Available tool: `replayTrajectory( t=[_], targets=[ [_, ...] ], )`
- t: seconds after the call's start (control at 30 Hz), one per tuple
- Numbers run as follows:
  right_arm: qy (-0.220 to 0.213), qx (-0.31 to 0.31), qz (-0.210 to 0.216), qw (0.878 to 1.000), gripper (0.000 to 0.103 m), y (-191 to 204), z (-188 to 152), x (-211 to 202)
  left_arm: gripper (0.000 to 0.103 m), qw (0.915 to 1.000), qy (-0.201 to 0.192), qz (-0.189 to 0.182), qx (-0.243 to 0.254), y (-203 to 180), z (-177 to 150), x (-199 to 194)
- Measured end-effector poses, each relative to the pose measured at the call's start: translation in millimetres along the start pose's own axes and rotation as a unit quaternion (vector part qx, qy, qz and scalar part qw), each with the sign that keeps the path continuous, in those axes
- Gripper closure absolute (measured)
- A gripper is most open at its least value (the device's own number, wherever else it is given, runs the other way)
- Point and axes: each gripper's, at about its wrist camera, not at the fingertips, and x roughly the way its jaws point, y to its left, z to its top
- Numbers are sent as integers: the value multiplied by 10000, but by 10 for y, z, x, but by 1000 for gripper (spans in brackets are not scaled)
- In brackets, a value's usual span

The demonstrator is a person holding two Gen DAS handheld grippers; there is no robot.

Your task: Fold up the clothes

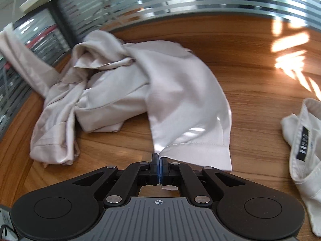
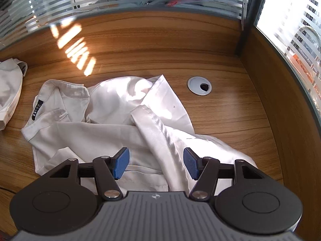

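- Nearest, the left gripper (image 1: pixel 159 157) pinches the hemmed corner of a pale beige satin garment (image 1: pixel 180 92), its jaws pressed together on the cloth.
- Beyond, that garment lies crumpled on the wooden desk (image 1: pixel 250 76).
- Meanwhile the right gripper (image 2: pixel 156 163) hangs with jaws spread above a rumpled white collared shirt (image 2: pixel 112 120).
- Farther off sit a grey round cable grommet (image 2: pixel 199 85) and a striped glass partition (image 2: pixel 120 0).

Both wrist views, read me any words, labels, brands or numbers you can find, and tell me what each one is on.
No text can be read in either view.
Black neck label inside the collar of the white shirt: pale print, too small and blurred to read.
The same black label in the left wrist view: blurred, unreadable.
Crosshair mark on the left gripper body: a symbol, no letters.
Beige garment: no print visible.
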Motion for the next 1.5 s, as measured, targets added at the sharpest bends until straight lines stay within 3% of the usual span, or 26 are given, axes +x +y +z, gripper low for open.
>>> replayTrajectory(
  t=[0.17, 0.33, 0.73, 0.87, 0.93, 1.03, 1.27, 1.5],
  targets=[
    [-43, -24, 197, 9998, 37, 339, 0, 7, 100, 9961, 125, 540, -692, 775, -71, -86],
    [-78, -213, 389, 9990, 37, 804, -15, 37, 100, 9837, 284, 1191, -1319, 1583, -266, -159],
    [-39, -565, 724, 9958, 37, 1655, -57, 150, 99, 9772, 502, 1348, -1562, 2235, -591, -213],
    [-17, -645, 744, 9951, 37, 1754, -98, 143, 87, 9748, 575, 1399, -1642, 2452, -700, -231],
    [-23, -657, 724, 9952, 37, 1725, -113, 118, 68, 9735, 612, 1425, -1682, 2561, -754, -240],
    [-40, -647, 657, 9957, 37, 1619, -131, 74, 47, 9837, 326, 1097, -1384, 2292, -714, -344],
    [-35, -432, 373, 9984, 37, 1087, -167, 56, 43, 9959, 130, 52, -891, 1542, -553, -489],
    [-42, -187, 54, 9998, 37, 407, -201, 67, 43, 9935, -58, -1105, -282, 582, -541, -694]
  ],
)
